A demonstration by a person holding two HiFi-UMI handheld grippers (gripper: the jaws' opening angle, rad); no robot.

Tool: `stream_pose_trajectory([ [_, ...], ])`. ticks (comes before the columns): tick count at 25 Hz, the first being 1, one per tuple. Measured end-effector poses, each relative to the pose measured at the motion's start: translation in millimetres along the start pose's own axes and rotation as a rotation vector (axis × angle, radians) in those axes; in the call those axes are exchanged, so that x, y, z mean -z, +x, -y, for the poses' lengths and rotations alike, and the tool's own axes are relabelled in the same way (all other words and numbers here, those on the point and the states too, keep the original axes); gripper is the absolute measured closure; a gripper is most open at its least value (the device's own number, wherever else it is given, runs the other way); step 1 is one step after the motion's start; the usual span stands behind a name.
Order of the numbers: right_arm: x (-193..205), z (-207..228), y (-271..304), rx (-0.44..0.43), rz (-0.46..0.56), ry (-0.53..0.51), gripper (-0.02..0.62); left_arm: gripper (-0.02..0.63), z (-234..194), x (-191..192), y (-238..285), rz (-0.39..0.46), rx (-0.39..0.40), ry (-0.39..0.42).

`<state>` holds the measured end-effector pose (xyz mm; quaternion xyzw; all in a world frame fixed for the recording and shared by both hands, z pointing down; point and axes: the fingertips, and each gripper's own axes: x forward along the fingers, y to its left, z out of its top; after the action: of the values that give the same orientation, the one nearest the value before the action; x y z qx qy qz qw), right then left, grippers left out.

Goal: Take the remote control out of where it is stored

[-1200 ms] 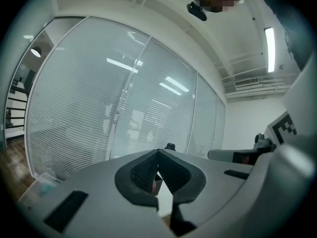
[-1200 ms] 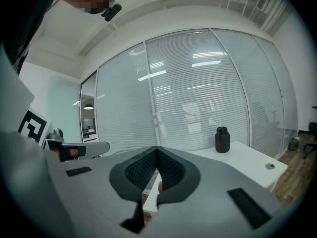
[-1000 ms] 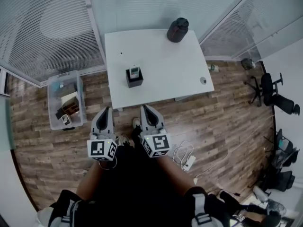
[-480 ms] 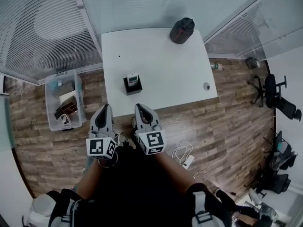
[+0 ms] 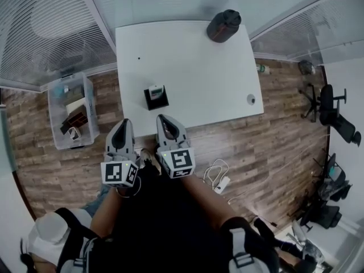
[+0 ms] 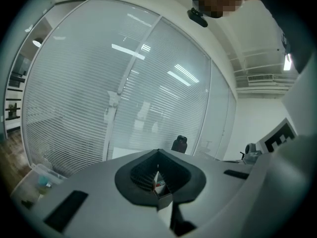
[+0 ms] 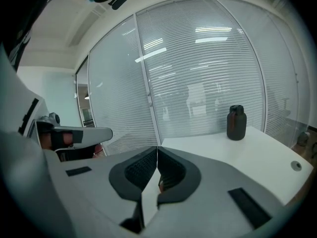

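A: Remote (image 5: 155,90)?
B: Upright in the black holder (image 5: 156,100), on the table (image 5: 193,61) near its front edge. Untouched.
A: Claws?
B: Left gripper (image 5: 121,123) and right gripper (image 5: 161,118) are both fully closed and hold nothing. They sit side by side at the table's near edge, short of the holder.
A: Else?
B: Bottle (image 5: 223,25) at the far edge, bin (image 5: 71,110) on the floor to the left.
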<state>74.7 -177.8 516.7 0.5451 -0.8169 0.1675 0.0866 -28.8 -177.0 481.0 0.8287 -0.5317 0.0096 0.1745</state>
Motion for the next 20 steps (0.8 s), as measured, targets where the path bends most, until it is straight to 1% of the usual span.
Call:
stream_pose_trajectory([
  [3, 2.4, 5.0, 12.7, 0.001, -0.01, 0.012, 0.59, 0.6, -2.5, 5.0, 4.8, -0.009, -0.005, -0.003],
  [4, 2.6, 6.0, 16.7, 0.001, -0.016, 0.015, 0.577, 0.6, -3.3, 6.3, 6.0, -0.012, -0.007, -0.006],
  [13, 20.3, 26.3, 65.8, 0.065, -0.106, 0.031, 0.389, 0.6, -16.2, 20.0, 20.9, -0.042, -0.019, -0.029],
  [17, 33.4, 38.7, 87.2, 0.086, -0.164, 0.032, 0.344, 0.6, -20.5, 26.8, 28.3, -0.052, -0.025, -0.042],
  [20, 40.1, 45.3, 99.2, 0.091, -0.189, 0.032, 0.337, 0.6, -23.4, 32.4, 32.4, -0.062, -0.033, -0.056],
])
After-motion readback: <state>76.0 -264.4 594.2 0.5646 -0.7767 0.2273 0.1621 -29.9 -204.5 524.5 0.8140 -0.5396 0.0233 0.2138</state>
